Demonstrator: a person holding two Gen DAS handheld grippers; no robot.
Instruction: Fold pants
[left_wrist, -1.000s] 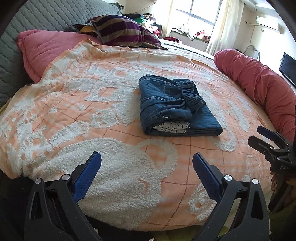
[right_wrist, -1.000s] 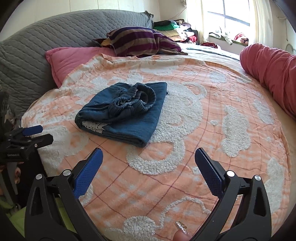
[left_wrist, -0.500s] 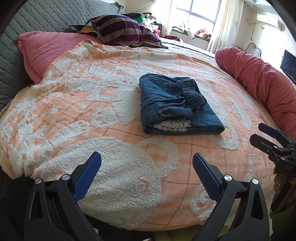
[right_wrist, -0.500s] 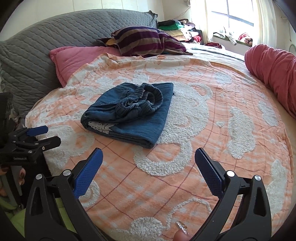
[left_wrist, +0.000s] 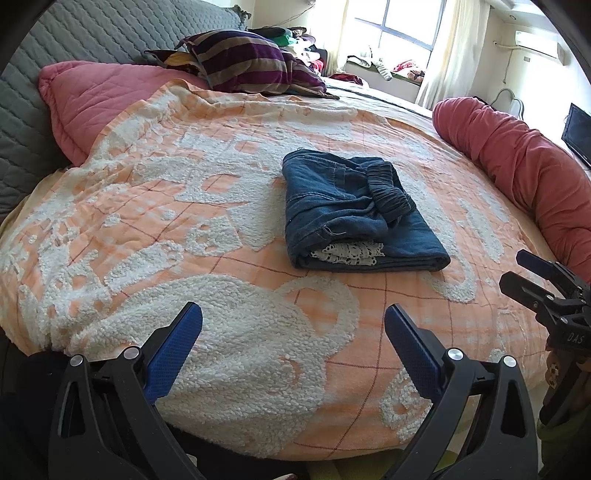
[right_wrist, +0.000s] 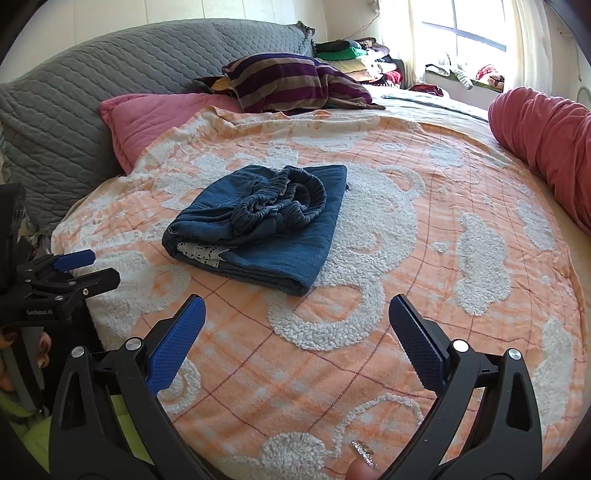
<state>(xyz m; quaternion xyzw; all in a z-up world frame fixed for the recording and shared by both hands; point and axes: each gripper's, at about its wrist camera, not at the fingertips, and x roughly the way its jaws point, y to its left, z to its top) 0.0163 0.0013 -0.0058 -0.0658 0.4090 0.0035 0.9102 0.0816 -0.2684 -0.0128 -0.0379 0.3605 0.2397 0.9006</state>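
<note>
With the pants (left_wrist: 354, 210) folded well ahead of both spread, empty grippers, left (left_wrist: 293, 343) and right (right_wrist: 297, 332), only tidying seems left.

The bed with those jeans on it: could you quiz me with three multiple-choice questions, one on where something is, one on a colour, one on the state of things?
1. Where do the pants lie?
A. On the orange and white blanket, near its middle
B. On the pink pillow
C. On the window ledge

2. What colour are the pads on the gripper fingers?
A. Red
B. Blue
C. Yellow

3. What state are the pants in?
A. Spread out flat
B. Hanging off the edge of the bed
C. Folded into a compact bundle, held by neither gripper

Answers:
1 A: the denim bundle rests on the blanket, apart from the pillow.
2 B: both the left gripper and the right gripper show blue pads.
3 C: the layers are stacked with white lace at the near edge, and both grippers are open, short of the pants.
</note>
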